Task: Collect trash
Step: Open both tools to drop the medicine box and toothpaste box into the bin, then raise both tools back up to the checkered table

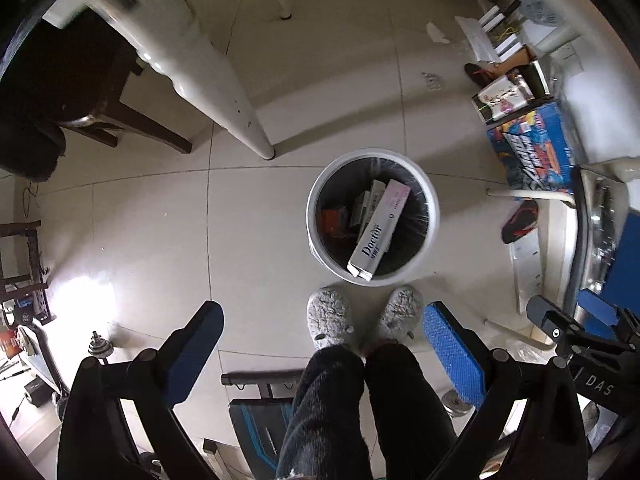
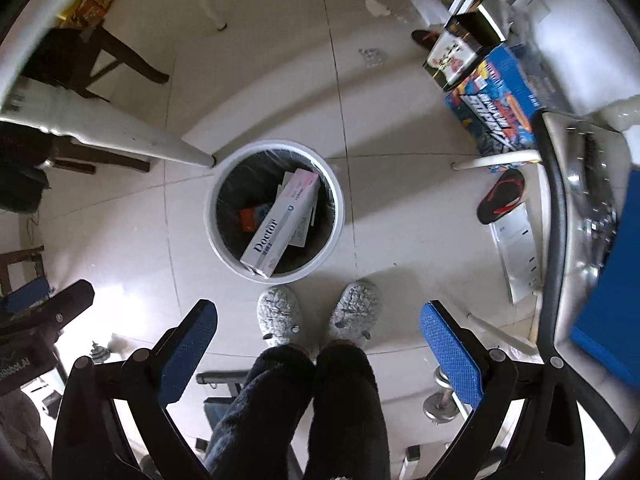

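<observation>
While both tools, left (image 1: 322,354) and right (image 2: 318,350), hang spread and empty, the white bin (image 2: 336,204) at 12 o'clock holds boxes; the propped "Doctor" carton (image 2: 280,226) may topple out if knocked.

Beyond our claws, we see grey slippers (image 1: 328,322) on the tiled floor (image 1: 140,220), a white table leg (image 1: 208,80), a dark chair (image 1: 100,92), and a blue box (image 2: 496,100) far right.
</observation>
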Available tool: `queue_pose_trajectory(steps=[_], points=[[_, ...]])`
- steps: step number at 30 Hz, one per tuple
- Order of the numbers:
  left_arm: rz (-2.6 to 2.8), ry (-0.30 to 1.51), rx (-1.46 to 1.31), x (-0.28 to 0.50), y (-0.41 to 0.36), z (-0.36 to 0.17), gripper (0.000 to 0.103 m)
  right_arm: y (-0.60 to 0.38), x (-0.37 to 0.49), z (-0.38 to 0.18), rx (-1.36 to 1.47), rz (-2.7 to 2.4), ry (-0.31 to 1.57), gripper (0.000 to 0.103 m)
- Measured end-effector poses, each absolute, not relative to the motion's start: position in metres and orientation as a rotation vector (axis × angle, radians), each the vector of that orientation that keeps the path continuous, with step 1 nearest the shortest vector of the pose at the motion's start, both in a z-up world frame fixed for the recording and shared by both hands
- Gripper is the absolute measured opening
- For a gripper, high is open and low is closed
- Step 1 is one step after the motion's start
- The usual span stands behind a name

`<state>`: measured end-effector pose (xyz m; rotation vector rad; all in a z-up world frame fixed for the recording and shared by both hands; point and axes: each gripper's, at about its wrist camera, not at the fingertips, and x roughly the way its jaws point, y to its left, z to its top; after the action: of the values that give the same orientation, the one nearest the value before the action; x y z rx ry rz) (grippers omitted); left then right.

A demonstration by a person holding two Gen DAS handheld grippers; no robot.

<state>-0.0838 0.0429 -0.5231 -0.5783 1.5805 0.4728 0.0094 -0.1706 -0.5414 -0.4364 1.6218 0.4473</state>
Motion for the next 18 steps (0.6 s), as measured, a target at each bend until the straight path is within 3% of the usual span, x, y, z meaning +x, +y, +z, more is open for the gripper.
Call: queue_pose_trajectory(steps=[18], points=[[0.480,1.413,-0.529,-0.100,0.059,-0.323,0.102,-0.164,-0.022,-0.320,-0.269,0.519,1.570,0.103]])
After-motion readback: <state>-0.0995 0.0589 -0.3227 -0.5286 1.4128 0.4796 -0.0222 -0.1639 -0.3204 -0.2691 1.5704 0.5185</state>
